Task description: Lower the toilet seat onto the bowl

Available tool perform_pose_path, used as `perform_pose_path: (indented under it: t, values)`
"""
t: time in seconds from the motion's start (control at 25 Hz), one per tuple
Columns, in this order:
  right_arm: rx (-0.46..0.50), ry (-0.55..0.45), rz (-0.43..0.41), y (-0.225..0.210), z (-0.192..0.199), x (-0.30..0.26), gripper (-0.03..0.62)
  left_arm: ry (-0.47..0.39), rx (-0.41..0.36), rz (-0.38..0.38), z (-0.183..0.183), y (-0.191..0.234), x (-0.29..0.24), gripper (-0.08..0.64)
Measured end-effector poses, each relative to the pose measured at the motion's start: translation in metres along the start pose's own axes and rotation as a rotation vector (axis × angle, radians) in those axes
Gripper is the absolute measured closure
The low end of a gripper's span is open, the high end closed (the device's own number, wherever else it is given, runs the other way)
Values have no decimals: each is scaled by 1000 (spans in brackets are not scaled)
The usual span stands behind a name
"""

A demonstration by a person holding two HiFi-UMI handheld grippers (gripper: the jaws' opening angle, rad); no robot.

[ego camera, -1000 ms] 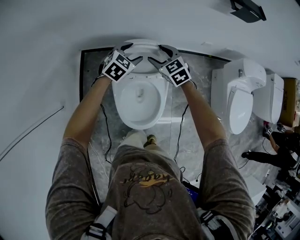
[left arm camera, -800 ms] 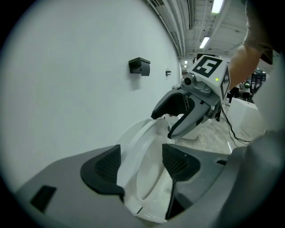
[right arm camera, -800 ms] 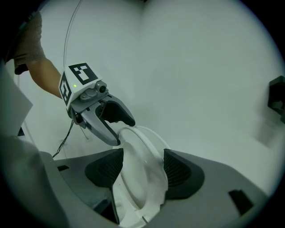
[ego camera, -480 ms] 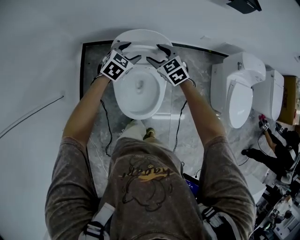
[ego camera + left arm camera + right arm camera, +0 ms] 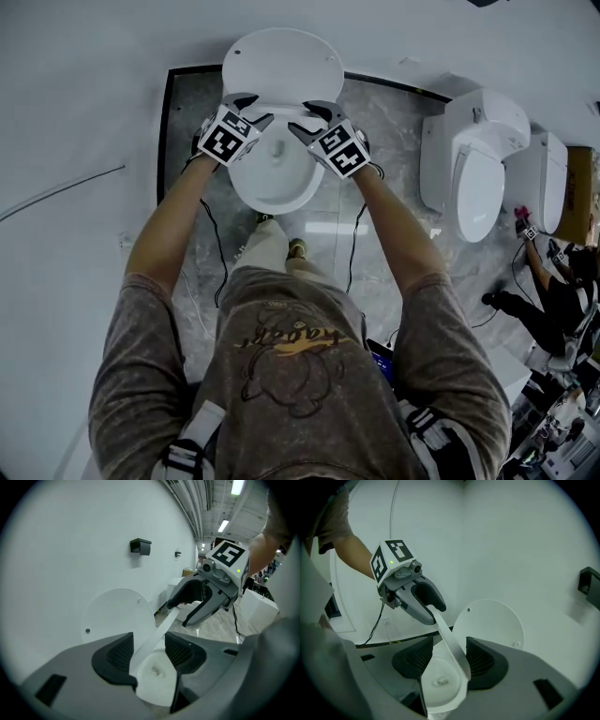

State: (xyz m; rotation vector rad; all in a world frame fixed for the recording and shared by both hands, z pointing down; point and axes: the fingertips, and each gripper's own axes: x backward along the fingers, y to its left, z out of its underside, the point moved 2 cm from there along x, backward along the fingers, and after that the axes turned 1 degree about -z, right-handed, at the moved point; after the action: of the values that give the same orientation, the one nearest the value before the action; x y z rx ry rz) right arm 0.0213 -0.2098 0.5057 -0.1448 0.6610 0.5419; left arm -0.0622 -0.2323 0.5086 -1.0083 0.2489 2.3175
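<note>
Two grippers on one seat: left gripper and right gripper were each closing with its rim between the jaws, pads not yet clamped. The seat hung tilted above the bowl. One lid stood upright against the white wall. We counted two more toilets on the grey marble floor.

Raised lid & wall block behind bowl; floor open both sides, 2nd toilet well off rt.
</note>
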Motion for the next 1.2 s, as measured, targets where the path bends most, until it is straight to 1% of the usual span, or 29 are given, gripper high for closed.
perform_pose_path:
  t: [0.24, 0.4, 0.52, 0.6, 0.68, 0.76, 0.92, 1.2]
  values:
    - [-31, 5, -41, 54, 35, 7, 354, 48, 27, 5, 45, -51, 9, 350]
    - [-110, 0, -44, 86, 54, 8, 354, 68, 25, 12, 77, -76, 13, 348]
    - [-161, -8, -49, 102, 67, 10, 354, 83, 14, 50, 93, -92, 14, 348]
    - [-182, -9, -54, 110, 75, 9, 354, 71, 26, 88, 100, -103, 14, 344]
    - [-194, 6, -63, 120, 85, 8, 354, 72, 36, 122, 109, -114, 13, 339]
    - [-208, 26, -72, 132, 98, 6, 354, 91, 42, 147, 123, -127, 10, 341]
    - [-258, 64, -87, 157, 127, 0, 354, 120, 77, 188, 152, -150, 2, 341]
    - [-319, 130, -124, 195, 182, -23, 354, 172, 128, 236, 207, -184, -23, 341]
